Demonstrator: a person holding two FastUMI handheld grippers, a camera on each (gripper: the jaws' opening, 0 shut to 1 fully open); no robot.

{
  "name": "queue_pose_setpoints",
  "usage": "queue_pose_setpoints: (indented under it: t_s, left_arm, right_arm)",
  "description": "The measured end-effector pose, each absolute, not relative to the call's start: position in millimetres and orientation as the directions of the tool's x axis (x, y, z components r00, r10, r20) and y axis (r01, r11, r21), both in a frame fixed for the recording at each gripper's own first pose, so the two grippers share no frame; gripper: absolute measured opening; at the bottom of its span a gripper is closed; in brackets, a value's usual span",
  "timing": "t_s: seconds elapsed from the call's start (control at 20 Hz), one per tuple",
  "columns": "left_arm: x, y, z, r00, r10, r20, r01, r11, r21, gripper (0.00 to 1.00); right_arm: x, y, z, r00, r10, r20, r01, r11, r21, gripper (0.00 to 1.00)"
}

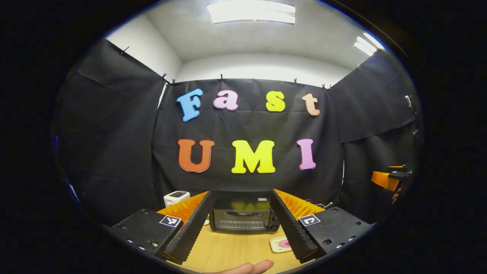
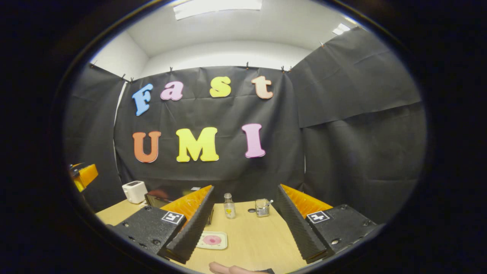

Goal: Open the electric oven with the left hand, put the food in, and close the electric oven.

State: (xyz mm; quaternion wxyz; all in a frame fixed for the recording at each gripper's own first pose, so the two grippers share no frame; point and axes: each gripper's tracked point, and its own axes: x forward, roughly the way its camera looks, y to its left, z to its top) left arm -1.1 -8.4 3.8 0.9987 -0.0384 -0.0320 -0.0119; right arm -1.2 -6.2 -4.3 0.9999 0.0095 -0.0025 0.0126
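I'm looking at a light wood-grain desk (image 1: 228, 251) in a booth w/ black cloth walls (image 1: 114, 152), white ceiling and lit ceiling panels (image 1: 251, 11) overhead.

Landmark = the electric oven (image 1: 243, 217). In the left gripper view it's sitting at the back of the desk, up against the cloth, door shut and facing me, long axis running side to side across the view. A white toaster (image 1: 176, 198) is standing to the oven's left. The plate (image 1: 281, 243) w/ the pink food (image 1: 284, 243) on it is lying in front of the oven, toward its right side, flat on the desk.

The left gripper (image 1: 243, 228) is hovering in front of the oven, fingers spread wide, gripping nothing; the oven is showing between them. A fingertip (image 1: 251, 267) of a hand is poking in at the bottom edge.

In the right gripper view the oven (image 2: 158, 199) is showing at the left, partly behind the left finger. To the oven's right, near the back of the desk, a small clear bottle (image 2: 229, 205) is standing upright, and right of that a glass jar (image 2: 261, 207). The right gripper (image 2: 245, 228) is hanging above the desk w/ fingers wide apart and empty, plate just beside its left finger.

Far right of the oven in the left gripper view, I'm seeing part of the other gripper's orange body.
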Motion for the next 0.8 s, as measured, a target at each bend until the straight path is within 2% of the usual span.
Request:
queue_pose_setpoints:
  t_s: [0.4,0.6,0.8]
  left_arm:
    - [48,7,-23,1.0,-0.011,0.016,0.012,0.996,-0.084,0.96]
    - [92,16,-58,0.998,-0.003,-0.064,-0.001,0.997,-0.075,0.96]
    - [137,9,-93,0.99,-0.037,-0.138,0.029,0.998,-0.061,0.95]
  right_arm:
    - [18,1,-16,0.999,0.051,-0.001,-0.051,0.998,0.028,0.99]
    - [29,-1,-18,0.998,0.055,0.004,-0.056,0.998,0.035,1.0]
    - [42,-2,-22,0.999,0.052,0.001,-0.052,0.998,0.035,0.99]
